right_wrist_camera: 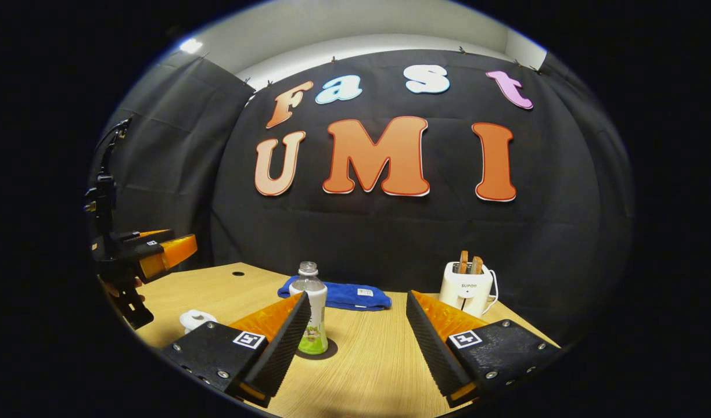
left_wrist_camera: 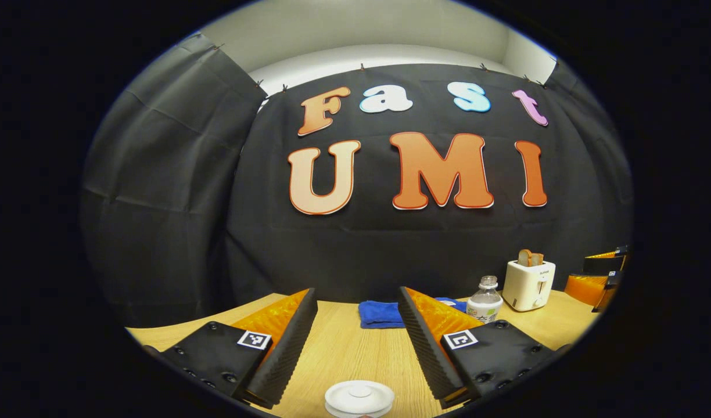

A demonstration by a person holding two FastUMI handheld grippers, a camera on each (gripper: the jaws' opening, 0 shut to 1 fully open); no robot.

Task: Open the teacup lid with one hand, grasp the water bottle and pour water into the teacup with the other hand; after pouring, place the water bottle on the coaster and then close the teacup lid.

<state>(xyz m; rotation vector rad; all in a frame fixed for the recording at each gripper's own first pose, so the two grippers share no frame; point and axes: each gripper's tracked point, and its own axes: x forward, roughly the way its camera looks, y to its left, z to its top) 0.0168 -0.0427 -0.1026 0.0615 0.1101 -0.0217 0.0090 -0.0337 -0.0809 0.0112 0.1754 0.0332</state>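
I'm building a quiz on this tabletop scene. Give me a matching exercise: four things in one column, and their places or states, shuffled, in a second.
Things:
1. water bottle
2. teacup lid
3. blue cloth
4. toaster

Places or states:
A. holds bread slices in its slots
B. lies folded by the booth's wall
C. stands on a dark round coaster
D. sits on the teacup, ahead of the left gripper's open jaws

Pairs: 1-C, 2-D, 3-B, 4-A

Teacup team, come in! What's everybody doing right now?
Both grippers open, holding nothing. Left gripper above lidded teacup. Water bottle upright on coaster. Nothing in the way.
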